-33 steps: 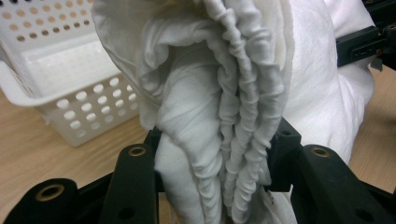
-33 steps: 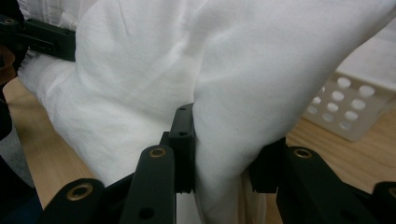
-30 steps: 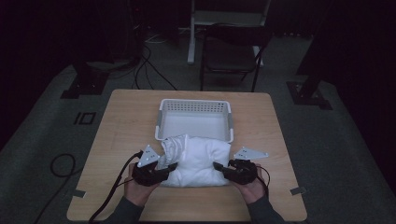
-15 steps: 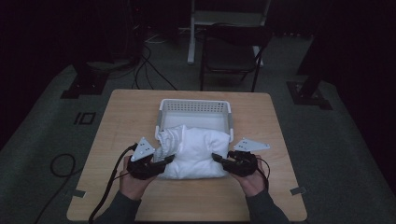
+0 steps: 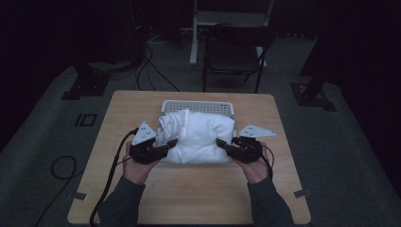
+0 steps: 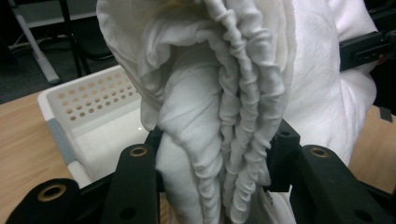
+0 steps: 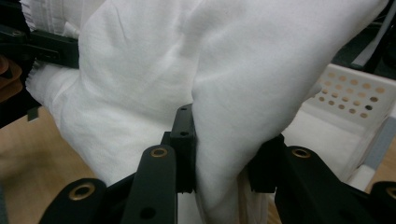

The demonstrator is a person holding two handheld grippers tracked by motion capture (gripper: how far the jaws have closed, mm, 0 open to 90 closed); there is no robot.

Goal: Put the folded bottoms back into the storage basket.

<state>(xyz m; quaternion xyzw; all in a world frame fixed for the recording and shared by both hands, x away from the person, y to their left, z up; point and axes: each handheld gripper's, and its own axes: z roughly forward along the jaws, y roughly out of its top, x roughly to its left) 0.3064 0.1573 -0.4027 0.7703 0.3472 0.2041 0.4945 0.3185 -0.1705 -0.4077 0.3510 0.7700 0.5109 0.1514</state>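
Forearms come in nearest, one hand on each pair of tongs, low over the table (image 5: 189, 194). Left tongs (image 5: 166, 145) clamped on the gathered, ruffled edge of the white cloth bundle (image 5: 198, 135); in the left gripper view the jaws pinch a thick rope of folds (image 6: 219, 154) with no gap. Right tongs (image 5: 223, 145) likewise closed on the opposite end, a fat fold (image 7: 224, 149) squeezed between the jaws in the right gripper view.

Bundle hangs between the two, long axis running tongs to tongs, side to side across the table. Each hand equally near its own end; neither leads. Bundle looks lifted, its near edge clear of the wood, though the underside is hard to read.

Just beyond the tongs, straight ahead of both: white perforated basket (image 5: 197, 108), its near wall partly hidden behind the cloth. Basket's long side lies parallel to the bundle's axis. So the key relation: basket directly past the bundle, away from the person, centred between the tongs. Likely next move is carrying forward and lowering in, both hands together, keeping the ends level so the middle doesn't snag the near rim.

Farther off, a dark chair (image 5: 234, 52) on the floor beyond the table.
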